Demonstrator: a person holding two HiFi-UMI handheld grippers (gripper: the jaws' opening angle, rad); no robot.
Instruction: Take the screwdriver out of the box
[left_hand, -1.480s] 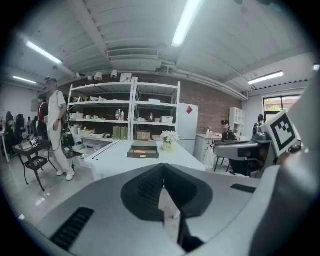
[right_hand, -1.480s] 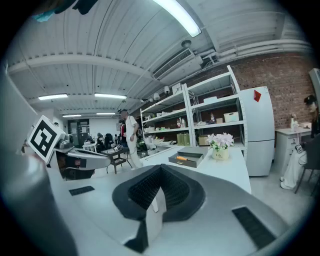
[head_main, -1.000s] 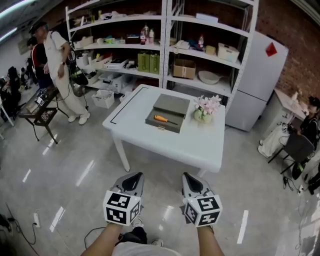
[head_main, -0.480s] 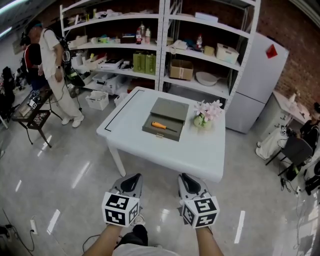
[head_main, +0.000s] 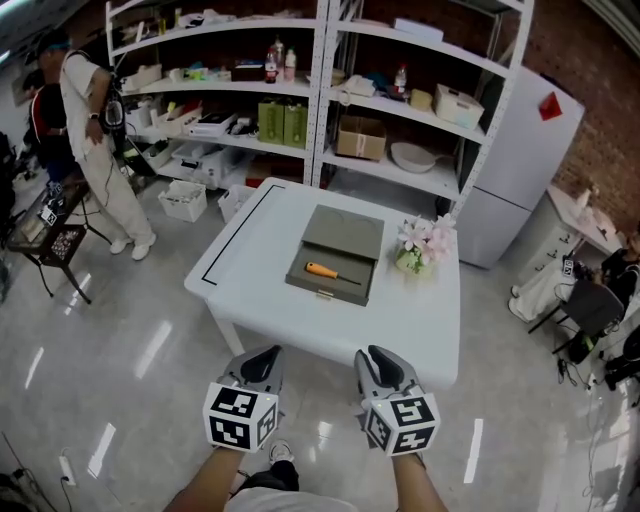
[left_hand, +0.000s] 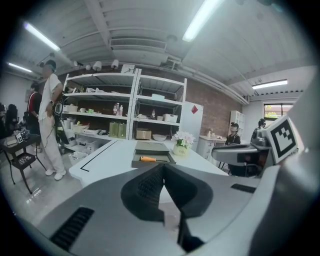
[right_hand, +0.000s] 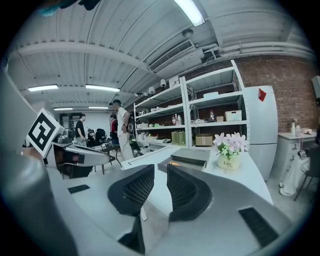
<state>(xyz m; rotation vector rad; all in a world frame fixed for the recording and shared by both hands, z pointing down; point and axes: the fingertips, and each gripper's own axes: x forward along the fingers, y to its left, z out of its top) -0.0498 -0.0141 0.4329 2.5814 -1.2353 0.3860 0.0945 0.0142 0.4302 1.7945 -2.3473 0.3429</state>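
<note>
Both grippers have come nearer to the desk (head_main: 425, 325) since the earlier head view; its near edge now lies just beyond their tips, and the whole desk sits lower and larger in the view. Their side-by-side spacing looks unchanged.

Seen in its own view, the left gripper (head_main: 264, 356) has its jaws pressed together, the ribbed pads meeting at the tip with nothing between them. The right gripper (head_main: 373, 356) has its jaws a little spread, with a narrow open gap and nothing in it; they have just been opening from a closed position. Neither gripper touches the desk or anything on it.

The screwdriver (head_main: 322, 271), with an orange handle and a dark shaft, lies inside the open grey box (head_main: 330, 293) at the middle of the desk. It rests slantwise on the box floor, handle toward the left. The box lid is folded back flat on the far side. Just right of the box stands a small pot of pale pink flowers (head_main: 421, 247), apart from the box.

Behind the desk runs white metal shelving (head_main: 322, 95) holding cartons, bottles and bins, with a white refrigerator (head_main: 520, 165) at its right end. A person in light clothes (head_main: 88, 140) stands on the shiny grey floor (head_main: 120, 330) at the far left, well apart from the desk.
</note>
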